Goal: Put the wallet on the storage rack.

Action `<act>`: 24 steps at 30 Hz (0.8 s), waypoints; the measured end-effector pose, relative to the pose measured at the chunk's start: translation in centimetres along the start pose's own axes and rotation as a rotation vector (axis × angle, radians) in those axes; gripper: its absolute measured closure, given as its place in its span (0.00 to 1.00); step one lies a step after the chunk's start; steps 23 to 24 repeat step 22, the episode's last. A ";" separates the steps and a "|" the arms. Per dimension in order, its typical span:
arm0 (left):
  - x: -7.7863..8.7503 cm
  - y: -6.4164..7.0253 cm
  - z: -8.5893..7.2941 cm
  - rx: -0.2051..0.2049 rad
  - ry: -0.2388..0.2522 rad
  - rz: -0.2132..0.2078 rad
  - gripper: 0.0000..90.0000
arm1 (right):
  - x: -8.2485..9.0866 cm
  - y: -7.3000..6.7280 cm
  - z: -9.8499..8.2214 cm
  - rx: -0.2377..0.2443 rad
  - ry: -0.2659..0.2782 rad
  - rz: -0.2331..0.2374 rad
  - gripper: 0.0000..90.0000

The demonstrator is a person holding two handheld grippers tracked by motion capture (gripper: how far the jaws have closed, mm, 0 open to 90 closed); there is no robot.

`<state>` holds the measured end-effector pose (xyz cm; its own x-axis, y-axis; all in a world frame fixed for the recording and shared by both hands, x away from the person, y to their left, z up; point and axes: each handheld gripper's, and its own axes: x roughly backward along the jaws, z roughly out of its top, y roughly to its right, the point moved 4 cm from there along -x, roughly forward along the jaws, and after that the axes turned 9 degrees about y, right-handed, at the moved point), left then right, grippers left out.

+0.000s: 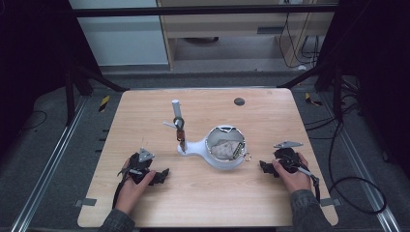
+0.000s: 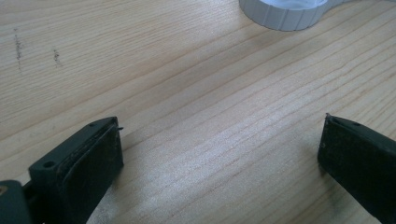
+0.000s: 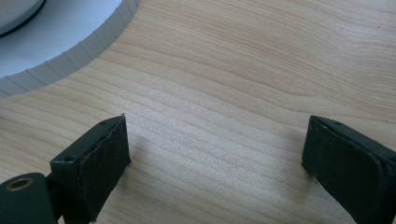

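1. We see the wooden table (image 1: 203,193) from the high view, with a white stand (image 1: 220,157) near its centre; its round bowl-like part sits at about 3 o'clock of a narrow neck that ends under an upright post (image 1: 177,121).
2. Inside the round part lies a pale crumpled lump (image 1: 223,149); we cannot tell what it is; a small metal ring (image 1: 247,156) sits at the rim's 4 o'clock edge.
3. The post carries a dark clip-like piece (image 1: 179,126) partway up; its detail is too small for us to read.
4. The left gripper (image 1: 162,175) rests low over the table at about 8 o'clock from the stand, well apart from it, held in the left hand (image 1: 133,186); in the left gripper view its jaws stand wide apart with bare wood between them; it grips nothing; the stand's ribbed white rim (image 2: 285,14) shows at 12 o'clock, far off.
5. The right gripper (image 1: 265,167) lies at about 4 o'clock from the stand, near the round part but not touching it, held in the right hand (image 1: 292,176); in the right gripper view its jaws are spread wide over bare wood and hold nothing; the ribbed rim (image 3: 70,56) curves across at 10 o'clock, just beyond the jaw tips.
6. A small dark disc (image 1: 239,101) lies on the table at 12 o'clock, towards the far edge.
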<state>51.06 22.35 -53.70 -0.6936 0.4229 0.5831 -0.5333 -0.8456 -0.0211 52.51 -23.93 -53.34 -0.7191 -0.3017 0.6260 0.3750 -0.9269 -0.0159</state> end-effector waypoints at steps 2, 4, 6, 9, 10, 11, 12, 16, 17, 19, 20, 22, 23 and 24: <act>0.0 0.0 0.0 0.000 0.000 0.000 0.00 | 0.0 -0.1 -0.1 0.007 0.009 -0.008 0.07; 0.0 0.0 0.0 0.000 0.000 0.000 0.00 | -0.1 -0.2 -0.2 0.016 0.015 -0.013 0.06; 0.0 0.0 0.0 0.000 0.000 0.000 0.00 | 0.0 -0.2 -0.4 0.013 0.030 -0.015 0.06; 0.0 0.0 0.0 0.000 0.000 0.000 0.00 | 0.0 -0.2 -0.8 0.016 0.082 -0.017 0.06; 0.0 0.0 0.0 0.000 0.000 0.000 0.00 | 0.0 -0.2 -0.8 0.018 0.084 -0.015 0.06; 0.0 0.0 0.0 -0.001 0.000 -0.001 0.00 | 0.1 -0.3 -0.9 0.014 0.080 -0.013 0.06; 0.0 0.0 0.0 0.002 0.002 -0.001 0.00 | 0.1 -0.3 -0.9 0.013 0.080 -0.013 0.06; -0.1 0.0 0.0 0.001 0.003 -0.002 0.00 | 0.1 -0.3 -0.9 0.010 0.081 -0.014 0.05; -0.1 0.0 0.0 0.001 0.003 -0.002 0.00 | 0.1 -0.3 -0.9 0.010 0.082 -0.017 0.05; -0.1 0.1 0.1 0.000 0.004 -0.002 0.00 | 0.1 -0.3 -0.9 0.009 0.083 -0.018 0.05; -0.1 0.1 0.1 0.000 0.004 -0.002 0.00 | 0.1 -0.4 -0.9 0.005 0.083 -0.018 0.05; -0.1 0.1 0.1 0.000 0.004 -0.003 0.00 | 0.1 -0.4 -0.9 0.000 0.083 -0.021 0.05; -0.1 0.1 0.1 0.000 0.004 -0.003 0.00 | 0.1 -0.4 -0.9 0.000 0.083 -0.021 0.05; -0.1 0.1 0.1 0.000 0.004 -0.003 0.00 | 0.1 -0.4 -0.9 0.000 0.083 -0.021 0.05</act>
